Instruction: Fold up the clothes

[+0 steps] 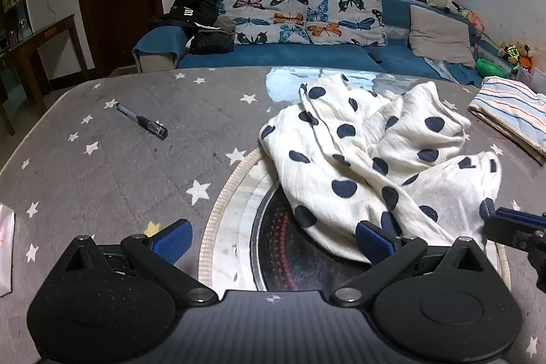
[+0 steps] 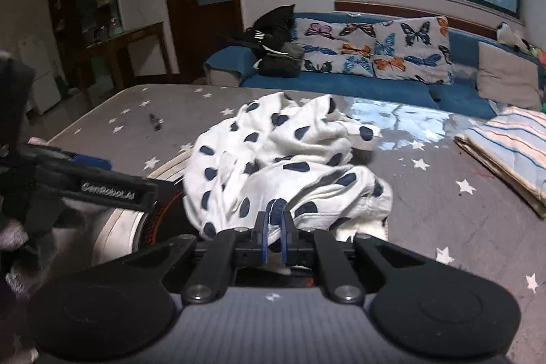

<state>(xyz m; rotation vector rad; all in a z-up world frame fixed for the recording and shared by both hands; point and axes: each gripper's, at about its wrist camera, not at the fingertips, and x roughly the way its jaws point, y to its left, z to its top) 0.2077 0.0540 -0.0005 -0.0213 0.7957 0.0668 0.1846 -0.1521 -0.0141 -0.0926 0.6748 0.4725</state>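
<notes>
A crumpled spotted cloth [image 1: 375, 156] lies on a starry table [image 1: 112, 166]. The right gripper [image 2: 274, 237] pinches its near edge; the left gripper [image 1: 273, 243] hovers spread wide.

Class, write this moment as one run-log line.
left gripper: open, empty | right gripper: shut on polka-dot garment | garment crumpled, unfolded

Spotted garment [image 1: 372, 159] lies crumpled on table [image 1: 102, 166], partly over round inset plate [image 1: 239, 193]. Pen [image 1: 141, 121] left of garment, well apart. Folded cloth [image 1: 512, 111] at right table edge. Sofa [image 1: 273, 57] behind table; cushions [image 1: 307, 16] on sofa.
</notes>
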